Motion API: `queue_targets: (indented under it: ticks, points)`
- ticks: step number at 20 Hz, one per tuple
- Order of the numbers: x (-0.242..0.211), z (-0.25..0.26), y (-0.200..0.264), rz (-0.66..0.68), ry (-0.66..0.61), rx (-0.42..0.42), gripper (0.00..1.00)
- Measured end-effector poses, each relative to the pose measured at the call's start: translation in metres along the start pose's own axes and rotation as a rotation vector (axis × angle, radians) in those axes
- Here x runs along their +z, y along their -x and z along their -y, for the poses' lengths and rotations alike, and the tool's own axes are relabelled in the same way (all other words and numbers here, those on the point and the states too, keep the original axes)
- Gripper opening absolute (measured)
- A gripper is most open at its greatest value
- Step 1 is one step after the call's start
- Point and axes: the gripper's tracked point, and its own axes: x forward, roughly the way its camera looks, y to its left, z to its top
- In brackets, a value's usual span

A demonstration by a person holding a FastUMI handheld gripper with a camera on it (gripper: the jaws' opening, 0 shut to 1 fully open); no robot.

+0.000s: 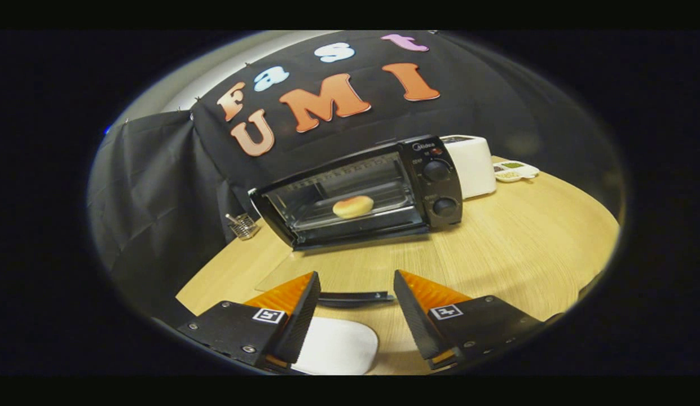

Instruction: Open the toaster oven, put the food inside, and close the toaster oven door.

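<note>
A black toaster oven (pixel 434 180) stands on the wooden table (pixel 524 242) against the booth wall. Its glass door (pixel 338 270) hangs fully open, lying flat toward me, and the dark door handle (pixel 355 298) sits just between my fingertips. A round golden bun (pixel 353 206) rests on the rack inside the oven cavity. My gripper (pixel 356 273) is open, with its fingers wide apart on either side of the handle and touching nothing I can see. An empty white plate (pixel 338 345) lies on the table below and between the fingers.
A white appliance (pixel 475 164) stands right behind the oven's control panel, with a small white and green item (pixel 514 171) beside it. A little wire holder (pixel 242 225) sits left of the oven. Black cloth drapes the left side.
</note>
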Motion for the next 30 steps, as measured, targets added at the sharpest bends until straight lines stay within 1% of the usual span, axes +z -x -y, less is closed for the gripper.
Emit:
queue_targets:
  ticks: [3, 8, 11, 15, 17, 19, 23, 26, 28, 30]
  points:
    - [-0.021, 0.006, 0.005, -0.051, 0.005, -0.011, 0.79]
    - [-0.045, 0.013, 0.002, -0.123, 0.001, -0.034, 0.78]
    - [-0.047, 0.017, -0.009, -0.129, 0.047, -0.065, 0.79]
    - [-0.058, 0.025, -0.016, -0.181, 0.116, -0.113, 0.79]
    - [-0.056, 0.027, -0.017, -0.181, 0.141, -0.124, 0.79]
    - [-0.055, 0.027, -0.018, -0.192, 0.154, -0.126, 0.79]
    - [-0.056, 0.019, -0.021, -0.219, 0.213, -0.106, 0.79]
    - [-0.049, 0.002, -0.022, -0.207, 0.220, -0.060, 0.79]
    - [-0.046, 0.001, -0.019, -0.203, 0.249, -0.065, 0.79]
    - [-0.036, 0.000, -0.019, -0.170, 0.269, -0.064, 0.80]
